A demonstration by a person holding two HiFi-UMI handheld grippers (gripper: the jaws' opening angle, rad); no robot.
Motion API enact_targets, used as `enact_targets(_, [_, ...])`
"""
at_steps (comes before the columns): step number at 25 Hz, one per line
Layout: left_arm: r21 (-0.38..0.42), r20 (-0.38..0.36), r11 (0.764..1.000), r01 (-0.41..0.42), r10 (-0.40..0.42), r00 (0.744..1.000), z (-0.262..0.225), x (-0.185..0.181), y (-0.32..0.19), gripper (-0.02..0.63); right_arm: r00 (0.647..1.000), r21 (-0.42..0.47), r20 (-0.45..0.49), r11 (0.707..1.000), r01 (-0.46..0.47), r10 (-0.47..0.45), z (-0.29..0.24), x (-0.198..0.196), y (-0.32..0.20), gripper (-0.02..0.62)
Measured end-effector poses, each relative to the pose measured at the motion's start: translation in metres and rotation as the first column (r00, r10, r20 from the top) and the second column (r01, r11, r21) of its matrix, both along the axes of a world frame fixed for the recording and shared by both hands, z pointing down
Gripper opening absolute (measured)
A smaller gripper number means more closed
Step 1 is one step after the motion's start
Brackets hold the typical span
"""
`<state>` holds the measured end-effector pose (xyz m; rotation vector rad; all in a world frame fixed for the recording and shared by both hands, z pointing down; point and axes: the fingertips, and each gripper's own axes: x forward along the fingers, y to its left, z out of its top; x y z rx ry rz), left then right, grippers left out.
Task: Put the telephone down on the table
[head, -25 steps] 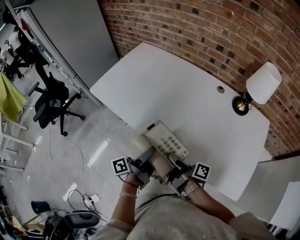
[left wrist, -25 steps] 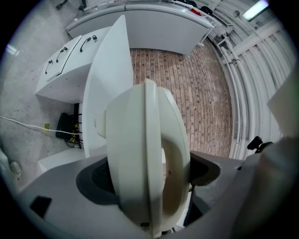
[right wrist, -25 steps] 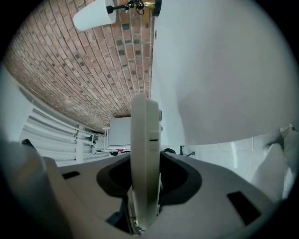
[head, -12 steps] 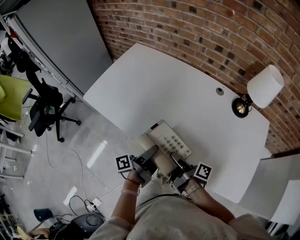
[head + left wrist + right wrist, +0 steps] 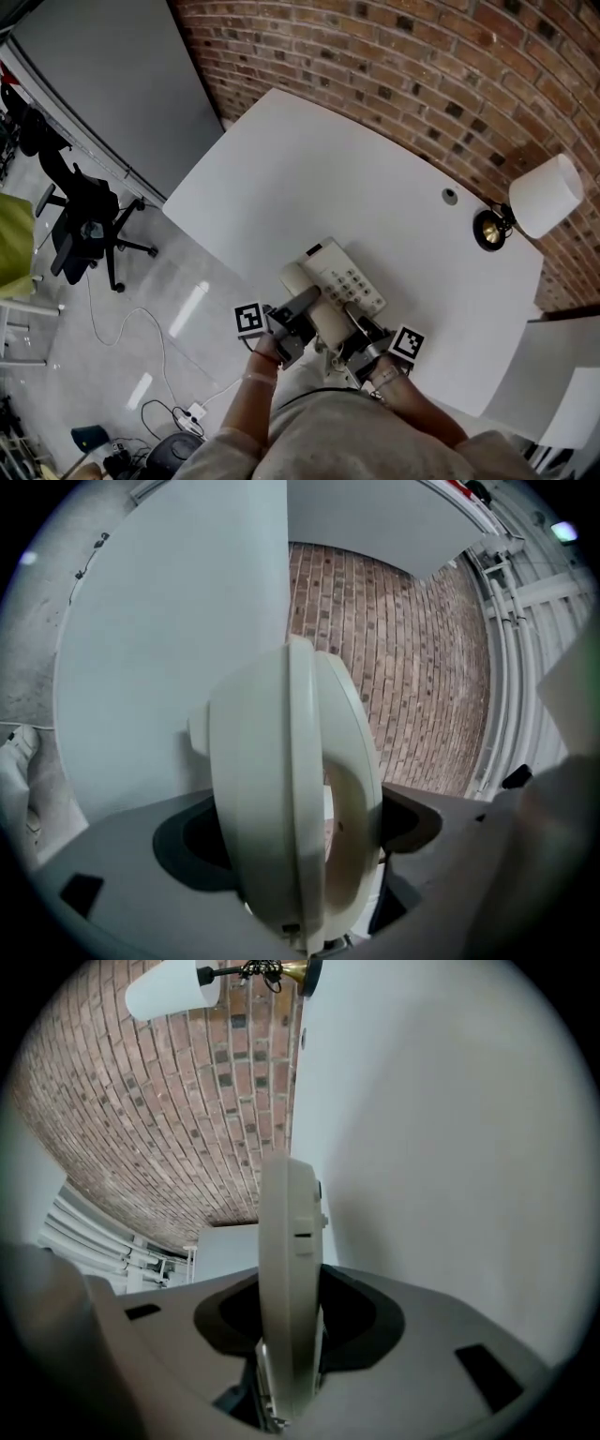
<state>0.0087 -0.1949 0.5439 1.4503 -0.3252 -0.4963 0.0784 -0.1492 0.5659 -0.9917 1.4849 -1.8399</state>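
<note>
A cream desk telephone (image 5: 339, 279) with a keypad and a handset along its left side is held over the near edge of the white table (image 5: 309, 178). My left gripper (image 5: 302, 312) is shut on the handset side; in the left gripper view the rounded handset end (image 5: 291, 799) fills the jaws. My right gripper (image 5: 356, 330) is shut on the phone's near right edge, and the thin cream edge of the telephone (image 5: 289, 1288) stands between its jaws in the right gripper view. Whether the phone touches the table cannot be told.
A white-shaded lamp (image 5: 546, 195) on a brass base (image 5: 488, 229) stands at the table's far right by the brick wall (image 5: 412, 66). A cable hole (image 5: 450, 196) lies near it. A black office chair (image 5: 84, 220) and floor cables (image 5: 141, 347) are at left.
The telephone, held by both grippers, has moved forward from the table's edge further over the tabletop. The head view has shifted slightly.
</note>
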Motion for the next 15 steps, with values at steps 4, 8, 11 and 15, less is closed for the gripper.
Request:
enact_targets(4, [-0.004,-0.006,1.000,-0.012,0.012,1.000,0.004,0.000,-0.020,0.433,1.000,-0.006,-0.002,1.000,-0.017,0.017,0.002,-0.001,-0.019,0.147])
enact_targets(8, [-0.005,-0.006,1.000,-0.030,0.030,1.000,0.008,-0.003,-0.035,0.433,1.000,0.006,-0.011,1.000,-0.022,0.022,0.008,-0.003,-0.035,0.147])
enact_targets(11, [0.001,-0.007,0.999,-0.039,0.039,0.999,0.009,-0.005,-0.047,0.433,0.999,0.012,-0.012,0.999,-0.034,0.034,0.006,-0.006,-0.047,0.147])
enact_targets(15, [-0.013,-0.024,0.999,-0.032,0.032,0.999,0.009,-0.007,-0.063,0.433,0.998,0.013,-0.019,0.998,-0.055,0.055,0.006,-0.007,-0.062,0.147])
